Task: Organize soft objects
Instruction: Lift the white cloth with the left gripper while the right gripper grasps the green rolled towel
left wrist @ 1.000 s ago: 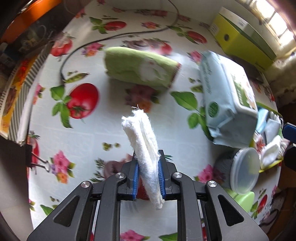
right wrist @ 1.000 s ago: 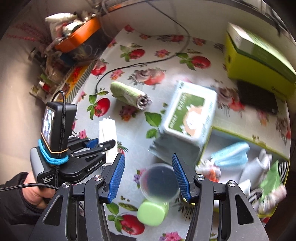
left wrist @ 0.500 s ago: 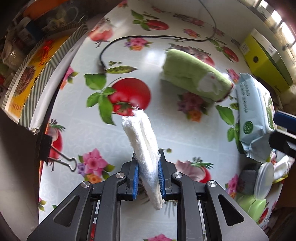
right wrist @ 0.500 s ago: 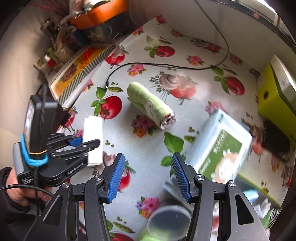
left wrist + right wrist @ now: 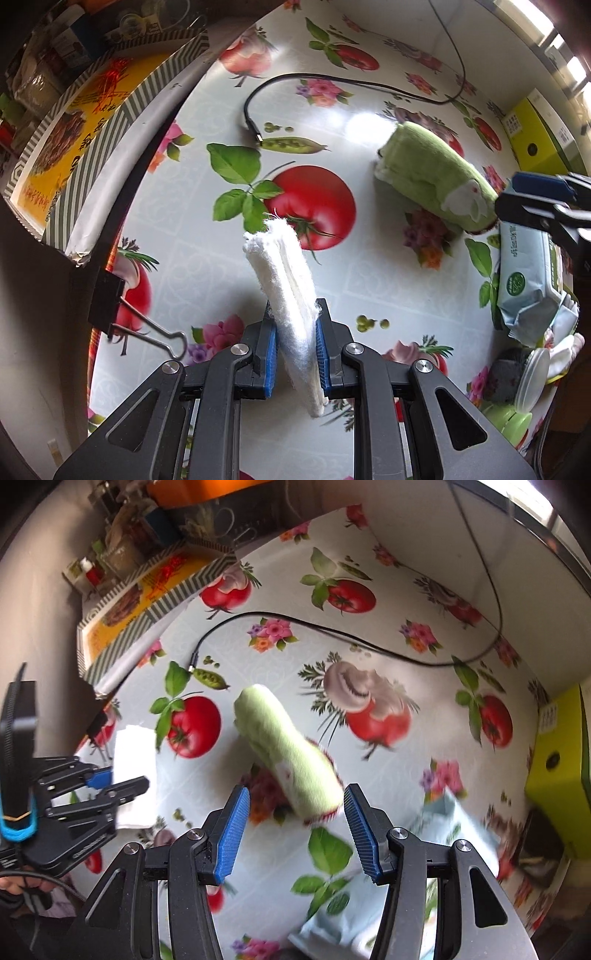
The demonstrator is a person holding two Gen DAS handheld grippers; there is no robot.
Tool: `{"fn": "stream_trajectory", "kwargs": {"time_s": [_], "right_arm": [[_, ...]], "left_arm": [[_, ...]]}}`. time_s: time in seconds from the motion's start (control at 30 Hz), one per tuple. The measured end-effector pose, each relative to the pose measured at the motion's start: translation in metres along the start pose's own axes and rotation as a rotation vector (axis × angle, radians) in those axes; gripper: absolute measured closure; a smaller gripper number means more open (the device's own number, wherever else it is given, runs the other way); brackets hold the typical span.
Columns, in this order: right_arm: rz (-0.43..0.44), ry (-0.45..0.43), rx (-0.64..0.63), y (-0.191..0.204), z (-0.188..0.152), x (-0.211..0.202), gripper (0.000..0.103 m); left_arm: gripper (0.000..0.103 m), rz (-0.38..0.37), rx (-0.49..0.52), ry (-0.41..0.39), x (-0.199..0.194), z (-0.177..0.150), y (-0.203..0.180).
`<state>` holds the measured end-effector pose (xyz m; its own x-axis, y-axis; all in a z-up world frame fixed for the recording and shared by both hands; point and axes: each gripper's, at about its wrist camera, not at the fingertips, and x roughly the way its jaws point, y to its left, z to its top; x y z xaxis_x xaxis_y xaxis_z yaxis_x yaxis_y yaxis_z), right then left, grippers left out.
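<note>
Left wrist view shows my left claw (image 5: 294, 354) squeezing a folded white cloth (image 5: 284, 288), held up above the surface (image 5: 207, 280). My right claw (image 5: 295, 830) is wide apart with nothing in it, hanging over the rolled green towel (image 5: 288, 753). That towel lies on the surface near a black cable (image 5: 332, 631).

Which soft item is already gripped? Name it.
The folded white cloth, clamped upright in the left gripper. The rolled green towel lies loose below the open right gripper.
</note>
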<state>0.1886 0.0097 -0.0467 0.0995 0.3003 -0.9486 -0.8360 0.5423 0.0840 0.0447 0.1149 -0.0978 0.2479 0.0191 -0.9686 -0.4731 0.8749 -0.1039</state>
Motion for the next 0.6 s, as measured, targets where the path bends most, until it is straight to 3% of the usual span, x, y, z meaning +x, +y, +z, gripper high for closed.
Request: {"fn": "stream_trajectory", "kwargs": {"time_s": [0.17, 0.27, 0.6], "right_arm": [[0.017, 0.055, -0.012, -0.001, 0.012, 0.030, 0.051], [0.034, 0.081, 0.002, -0.001, 0.011, 0.041, 0.082], [0.091, -0.033, 0.156, -0.018, -0.018, -0.011, 0.085]], "left_arm": [[0.085, 0.007, -0.012, 0.005, 0.000, 0.000, 0.007], [0.085, 0.015, -0.018, 0.009, -0.001, -0.001, 0.010], [0.085, 0.021, 0.005, -0.031, -0.019, 0.007, -0.003]]}}
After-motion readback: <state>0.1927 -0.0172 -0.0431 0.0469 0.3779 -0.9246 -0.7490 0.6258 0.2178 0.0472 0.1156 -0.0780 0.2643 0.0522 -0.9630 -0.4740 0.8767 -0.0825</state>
